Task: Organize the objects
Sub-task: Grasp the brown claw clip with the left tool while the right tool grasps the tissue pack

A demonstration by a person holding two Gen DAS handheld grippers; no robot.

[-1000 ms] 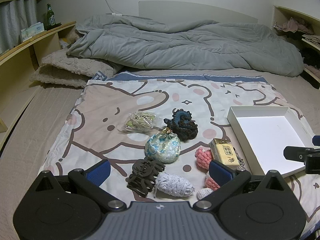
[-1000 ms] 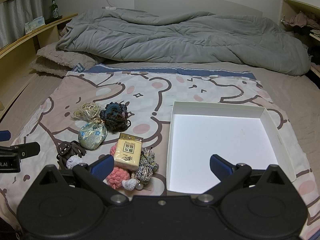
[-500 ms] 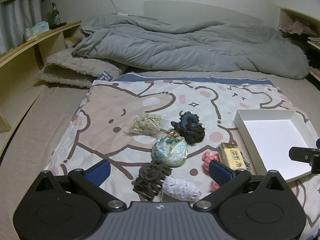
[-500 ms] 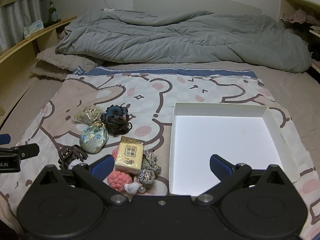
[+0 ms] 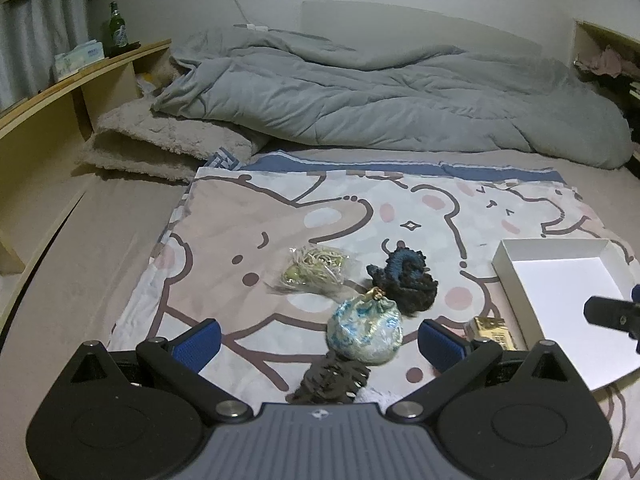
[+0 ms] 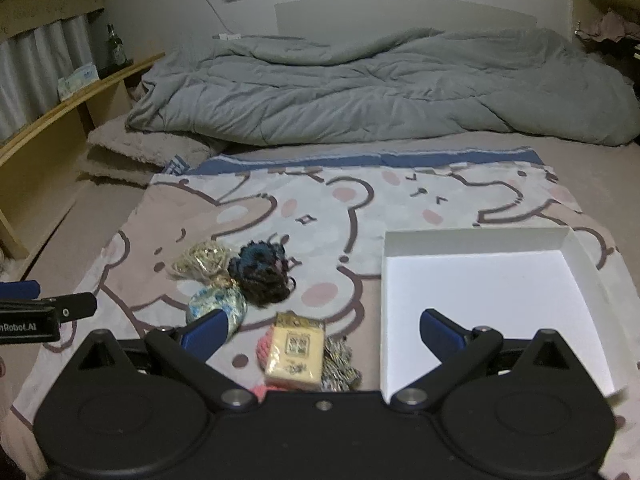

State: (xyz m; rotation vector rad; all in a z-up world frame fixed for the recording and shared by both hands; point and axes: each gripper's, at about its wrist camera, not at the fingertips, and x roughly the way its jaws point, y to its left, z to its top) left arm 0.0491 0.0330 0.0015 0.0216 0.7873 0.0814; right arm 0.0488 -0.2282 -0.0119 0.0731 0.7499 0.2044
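Observation:
Small items lie on a cartoon-print cloth (image 5: pixel 320 216): a blue-white pouch (image 5: pixel 364 332) (image 6: pixel 218 304), a dark blue crocheted piece (image 5: pixel 404 280) (image 6: pixel 262 272), a clear bag of pale cord (image 5: pixel 316 270) (image 6: pixel 202 258), a brown hair clip (image 5: pixel 332 378), a yellow packet (image 5: pixel 494 330) (image 6: pixel 298 354), and a pink yarn piece (image 6: pixel 264 350). An empty white box (image 5: pixel 560 300) (image 6: pixel 480 292) sits to their right. My left gripper (image 5: pixel 318 338) is open above the pouch and clip. My right gripper (image 6: pixel 322 330) is open above the packet.
A rumpled grey duvet (image 5: pixel 380 96) (image 6: pixel 360 88) and beige pillows (image 5: pixel 168 144) lie at the back. A wooden shelf (image 5: pixel 60 96) with a green bottle (image 5: pixel 117 30) runs along the left. The right gripper's finger (image 5: pixel 612 312) shows over the box.
Both grippers have pulled back and risen a little, so the items now sit lower and closer in view. Both stay open and empty.

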